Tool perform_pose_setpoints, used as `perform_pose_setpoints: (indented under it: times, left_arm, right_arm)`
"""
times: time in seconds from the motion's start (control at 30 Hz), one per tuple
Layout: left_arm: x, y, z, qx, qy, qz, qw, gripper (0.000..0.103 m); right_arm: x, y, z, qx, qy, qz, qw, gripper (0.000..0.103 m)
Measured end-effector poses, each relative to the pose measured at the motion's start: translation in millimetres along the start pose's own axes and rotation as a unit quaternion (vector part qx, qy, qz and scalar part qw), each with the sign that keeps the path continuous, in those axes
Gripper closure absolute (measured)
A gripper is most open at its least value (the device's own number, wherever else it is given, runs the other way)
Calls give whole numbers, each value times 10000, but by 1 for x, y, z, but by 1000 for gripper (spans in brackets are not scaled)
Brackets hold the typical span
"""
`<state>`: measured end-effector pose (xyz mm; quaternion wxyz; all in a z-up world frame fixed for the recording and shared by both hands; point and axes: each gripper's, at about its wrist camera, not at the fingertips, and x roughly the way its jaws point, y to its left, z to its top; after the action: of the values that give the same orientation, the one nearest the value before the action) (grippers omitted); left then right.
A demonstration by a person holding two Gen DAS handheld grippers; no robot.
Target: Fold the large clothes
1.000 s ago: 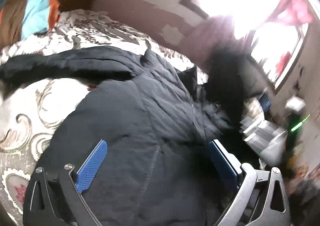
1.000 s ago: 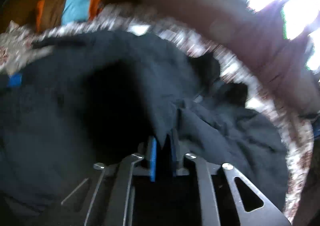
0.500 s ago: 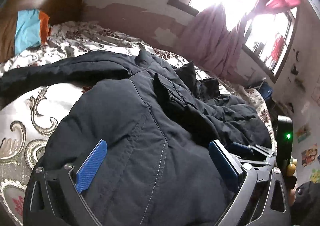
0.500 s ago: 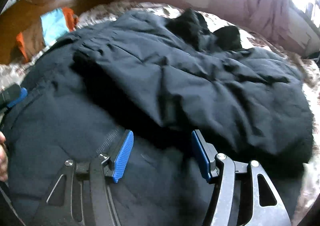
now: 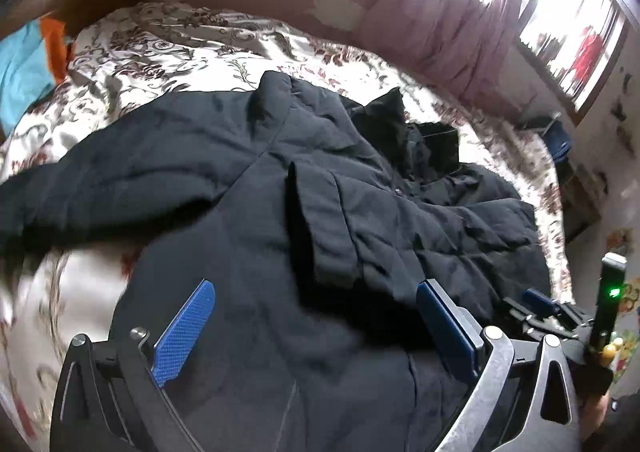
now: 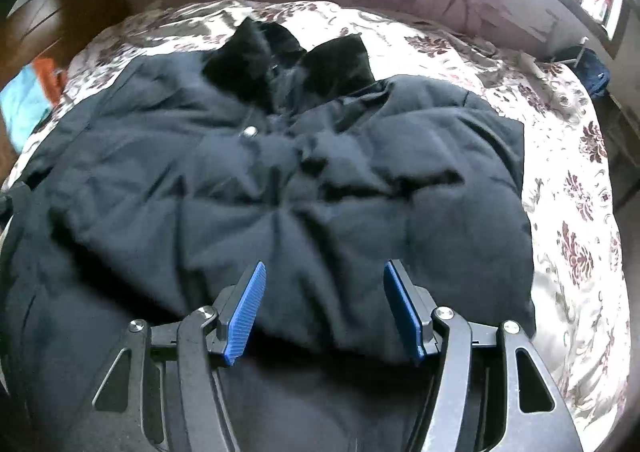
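— Where is the coat now?

— The dark navy padded jacket [image 6: 304, 188] lies spread across the bed, on the floral bedspread [image 6: 568, 212]. One side is folded over the middle, so a thick doubled layer sits on the right half of the garment. Its black furry collar [image 6: 288, 60] points toward the far wall, and a silver snap [image 6: 249, 131] shows just below it.

— And the sleeve?

— From the left side, a sleeve [image 5: 120, 168] stretches out to the left over the bedspread, away from the body of the jacket.

— What are the tools doing?

— The right hand-held gripper [image 6: 324, 308] hangs over the near edge of the folded layer. Its jaws have just been opening and now stand spread, the blue pads [image 6: 245, 312] clear of the cloth with nothing pinched between them. The left hand-held gripper [image 5: 316, 324] is spread wide too, above the lower part of the jacket, and grips nothing.

— Anything else around?

— A brown wooden headboard [image 6: 64, 20] at the far left with a turquoise and orange cloth [image 6: 24, 104] beside it, a pinkish curtain [image 5: 432, 24] by the bright window [image 5: 568, 36], and peeling paint on the wall behind the bed.
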<state>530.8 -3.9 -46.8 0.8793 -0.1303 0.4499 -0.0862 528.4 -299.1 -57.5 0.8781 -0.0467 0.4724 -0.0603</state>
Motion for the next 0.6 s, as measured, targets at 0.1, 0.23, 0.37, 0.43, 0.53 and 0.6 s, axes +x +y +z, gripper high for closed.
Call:
perform_pose_setpoints:
  times: [0.1, 0.23, 0.37, 0.43, 0.53, 0.6]
  left_arm:
    - [25, -7, 17, 192, 239, 363, 9989, 15]
    - [56, -14, 22, 542, 610, 882, 9928, 16]
    - [72, -17, 14, 900, 685, 1221, 9860, 15]
    - [72, -18, 11, 966, 636, 1212, 9859, 11]
    - [66, -16, 11, 986, 578, 993, 9885, 10]
    - [57, -6, 16, 836, 561, 587, 9932, 10]
  right_arm:
    - [19, 4, 8, 39, 80, -74, 9999, 47]
    - [50, 13, 5, -126, 305, -363, 9988, 42]
    - [70, 30, -13, -446, 120, -717, 9964, 36]
    - [74, 42, -20, -587, -62, -1002, 9932, 33]
    - [77, 55, -19, -715, -34, -1301, 9889, 31]
    - [75, 55, -14, -504, 102, -1223, 9912, 31]
